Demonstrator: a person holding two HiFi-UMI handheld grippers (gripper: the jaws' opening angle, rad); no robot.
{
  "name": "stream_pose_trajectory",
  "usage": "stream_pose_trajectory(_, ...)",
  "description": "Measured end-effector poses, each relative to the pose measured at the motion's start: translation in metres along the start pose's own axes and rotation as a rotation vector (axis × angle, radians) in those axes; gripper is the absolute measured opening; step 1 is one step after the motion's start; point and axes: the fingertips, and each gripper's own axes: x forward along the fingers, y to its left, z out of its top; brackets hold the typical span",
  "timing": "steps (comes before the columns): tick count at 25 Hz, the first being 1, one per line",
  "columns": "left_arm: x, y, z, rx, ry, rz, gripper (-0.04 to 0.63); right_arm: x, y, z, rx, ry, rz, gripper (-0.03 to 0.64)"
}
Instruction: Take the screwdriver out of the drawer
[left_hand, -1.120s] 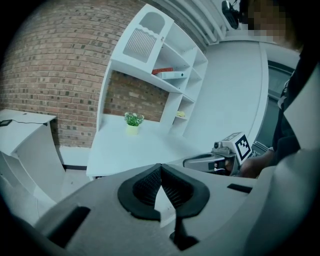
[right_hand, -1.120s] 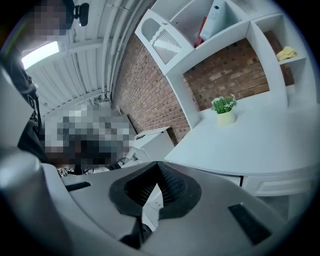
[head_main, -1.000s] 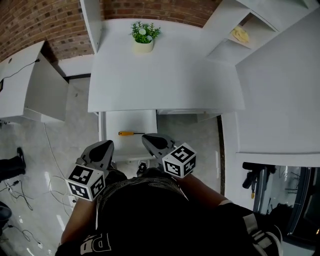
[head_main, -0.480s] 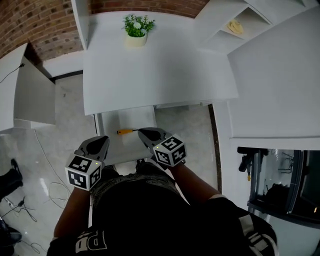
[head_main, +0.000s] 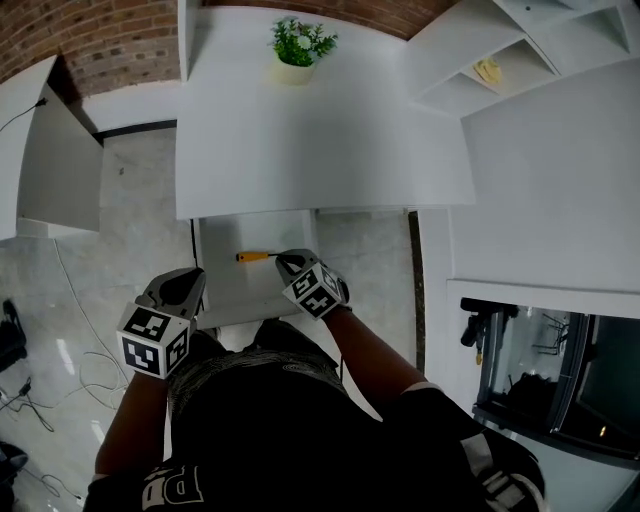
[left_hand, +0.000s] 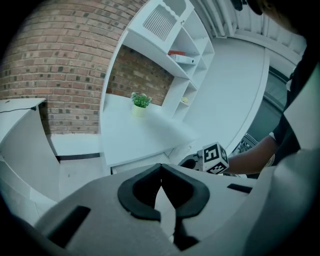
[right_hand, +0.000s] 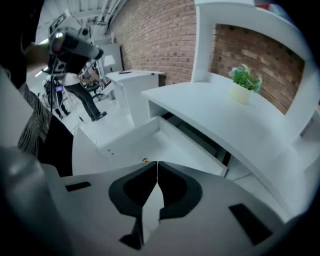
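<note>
The drawer (head_main: 245, 292) stands open under the table (head_main: 320, 130) edge. The screwdriver (head_main: 254, 257), with an orange handle, lies in the drawer's rear half. Right tool (head_main: 286, 262): clenched, nothing held, tips over the drawer at the screwdriver's shaft end, possibly touching it. Left tool (head_main: 188, 285): clenched, nothing held, at the drawer's left edge.

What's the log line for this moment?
drawer: open | screwdriver: lying in drawer, not gripped | right gripper: shut, over drawer by screwdriver | left gripper: shut, empty, by drawer's left edge
</note>
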Motion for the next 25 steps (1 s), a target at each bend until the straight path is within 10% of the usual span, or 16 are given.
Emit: stream_pose_trajectory(25, -0.039, 0.064, -0.047, -0.127, 0.042, 0.146, 0.017, 0.144, 0.02, -0.073, -0.419, 0.362, 0.113, 0.092)
